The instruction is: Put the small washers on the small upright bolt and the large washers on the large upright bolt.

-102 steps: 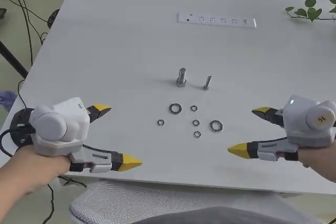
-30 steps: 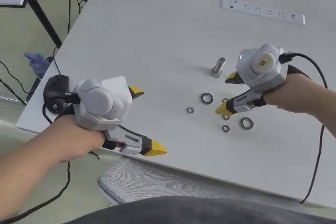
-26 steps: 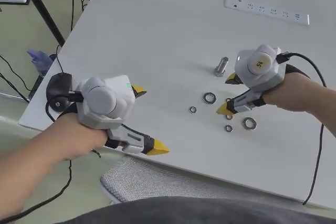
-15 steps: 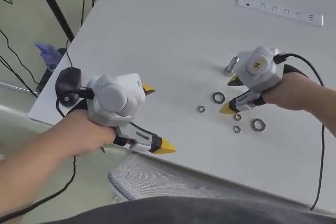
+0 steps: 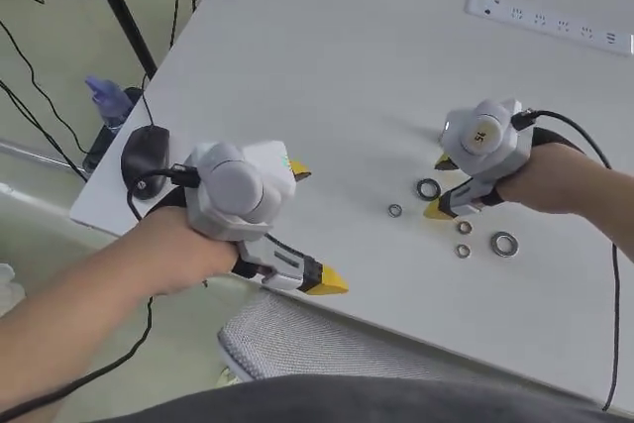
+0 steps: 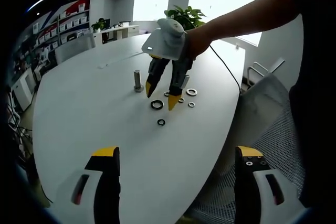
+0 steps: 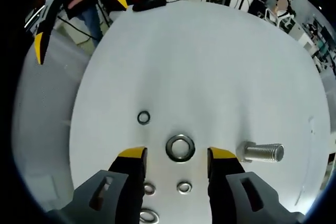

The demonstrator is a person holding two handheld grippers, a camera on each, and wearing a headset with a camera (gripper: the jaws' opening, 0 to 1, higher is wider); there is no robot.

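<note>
Both my tongs gape wide: right gripper (image 5: 439, 186) straddling a large washer (image 7: 180, 148), not touching; left gripper (image 6: 176, 152) empty.

Plain white surface (image 5: 297, 66). The left hand-held gripper (image 5: 315, 227) and right hand-held gripper (image 5: 440, 186) are both white with black jaws and yellow tips. The large washer (image 7: 180, 148) and the large bolt (image 7: 262, 152) next to it are shiny silver. White power strip (image 5: 550, 22), grey mesh chair (image 5: 297, 344).
</note>
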